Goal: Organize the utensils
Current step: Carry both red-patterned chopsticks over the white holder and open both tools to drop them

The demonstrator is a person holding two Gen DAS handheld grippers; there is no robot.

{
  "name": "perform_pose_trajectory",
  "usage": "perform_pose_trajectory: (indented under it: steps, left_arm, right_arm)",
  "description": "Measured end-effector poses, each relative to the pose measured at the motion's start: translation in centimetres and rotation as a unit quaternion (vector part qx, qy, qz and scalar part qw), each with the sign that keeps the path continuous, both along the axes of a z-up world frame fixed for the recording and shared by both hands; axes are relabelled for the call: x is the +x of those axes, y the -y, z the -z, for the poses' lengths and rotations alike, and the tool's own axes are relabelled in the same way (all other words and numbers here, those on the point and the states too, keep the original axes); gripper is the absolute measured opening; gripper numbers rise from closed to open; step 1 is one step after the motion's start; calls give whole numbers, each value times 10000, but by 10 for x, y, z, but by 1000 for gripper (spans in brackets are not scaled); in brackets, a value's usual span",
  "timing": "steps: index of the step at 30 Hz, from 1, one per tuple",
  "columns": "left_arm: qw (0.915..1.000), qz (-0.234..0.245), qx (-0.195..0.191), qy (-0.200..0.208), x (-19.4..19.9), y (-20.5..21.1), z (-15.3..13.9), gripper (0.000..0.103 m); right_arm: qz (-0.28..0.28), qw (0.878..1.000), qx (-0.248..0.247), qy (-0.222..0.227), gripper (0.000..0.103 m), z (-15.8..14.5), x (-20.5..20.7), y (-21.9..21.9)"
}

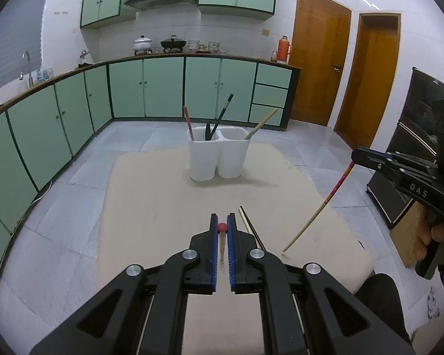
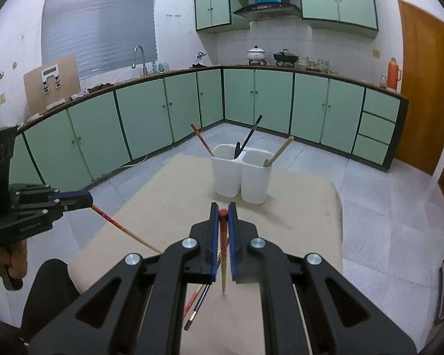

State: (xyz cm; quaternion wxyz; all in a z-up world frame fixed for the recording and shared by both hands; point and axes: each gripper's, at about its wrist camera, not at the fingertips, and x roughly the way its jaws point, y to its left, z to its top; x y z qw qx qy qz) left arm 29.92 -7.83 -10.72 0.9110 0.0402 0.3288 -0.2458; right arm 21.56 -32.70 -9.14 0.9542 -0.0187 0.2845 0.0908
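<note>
Chopsticks are the business here: each gripper has its jaws pinched on one red-capped, pale-tipped stick, the left gripper (image 1: 222, 229) holding its chopstick (image 1: 222, 244) by the red end with the tip hanging down, the right gripper (image 2: 223, 217) doing the same with its own stick (image 2: 223, 263). Both sticks hang clear above the beige mat (image 1: 151, 195), and the white twin-compartment holder (image 1: 219, 153) stands well ahead on that mat, already carrying a red stick and dark utensils in one cup and a pale stick in the other. The step in hand looks like carrying the pair to the holder; to do it well, I would bring each tip over the chosen cup's mouth, tilt the stick nearer upright, and let go only once the tip is inside the rim (the leaning sticks already there could deflect a newcomer). More chopsticks (image 2: 196, 304) lie on the mat under the right gripper, partly hidden by its frame, so their number is unclear. The holder's insides are not visible either.
</note>
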Motion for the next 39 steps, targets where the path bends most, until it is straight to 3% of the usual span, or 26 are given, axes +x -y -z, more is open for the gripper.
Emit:
perform_pose_trajectory:
  steps: [24, 39]
  left_arm:
    - [9981, 276, 252, 487, 37, 28, -63, 6]
    - [9969, 156, 29, 771, 126, 42, -120, 6]
  right_arm:
    - [-177, 9996, -120, 157, 5, -86, 52, 13]
    - [28, 9998, 122, 159, 5, -127, 138, 30]
